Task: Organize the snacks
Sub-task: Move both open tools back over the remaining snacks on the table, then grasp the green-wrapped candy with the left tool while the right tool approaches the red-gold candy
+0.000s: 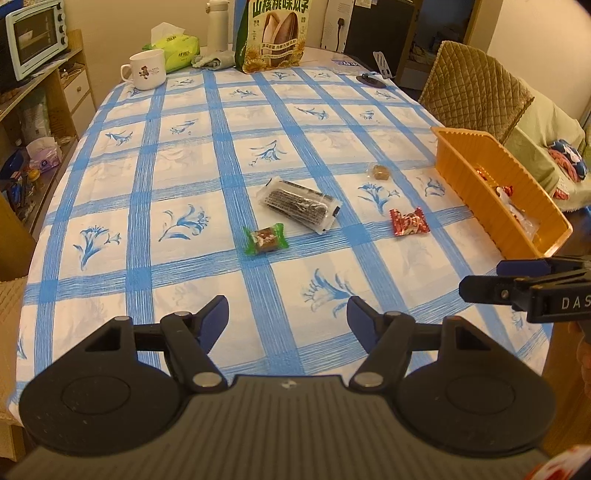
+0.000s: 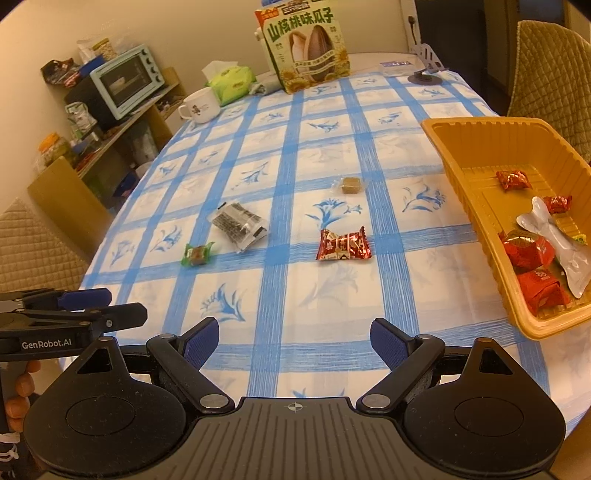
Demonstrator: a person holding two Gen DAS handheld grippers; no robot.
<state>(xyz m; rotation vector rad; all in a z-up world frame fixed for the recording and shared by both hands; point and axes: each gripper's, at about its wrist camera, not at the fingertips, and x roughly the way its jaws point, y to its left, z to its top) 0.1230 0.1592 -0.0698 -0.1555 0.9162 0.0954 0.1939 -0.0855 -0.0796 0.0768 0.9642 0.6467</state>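
Here the red candy (image 2: 343, 244) lies well beyond the empty right claw (image 2: 294, 341).

A white ceramic mug with a small cartoon print (image 1: 147, 69) stands near the far left corner of the blue-and-white checked tablecloth with flower motifs (image 1: 177, 177). Just behind it lies a green soft pack of tissues (image 1: 176, 50), with a crumpled grey-green cloth (image 1: 214, 61) beside that and a tall white flask (image 1: 218, 26) behind. A pale blue toaster oven (image 2: 127, 79) sits on a wooden shelf unit (image 2: 147, 110) to the left. A quilted beige chair back (image 1: 476, 88) rises at the right, and what may be a phone stand (image 2: 426, 61) sits at the far edge.
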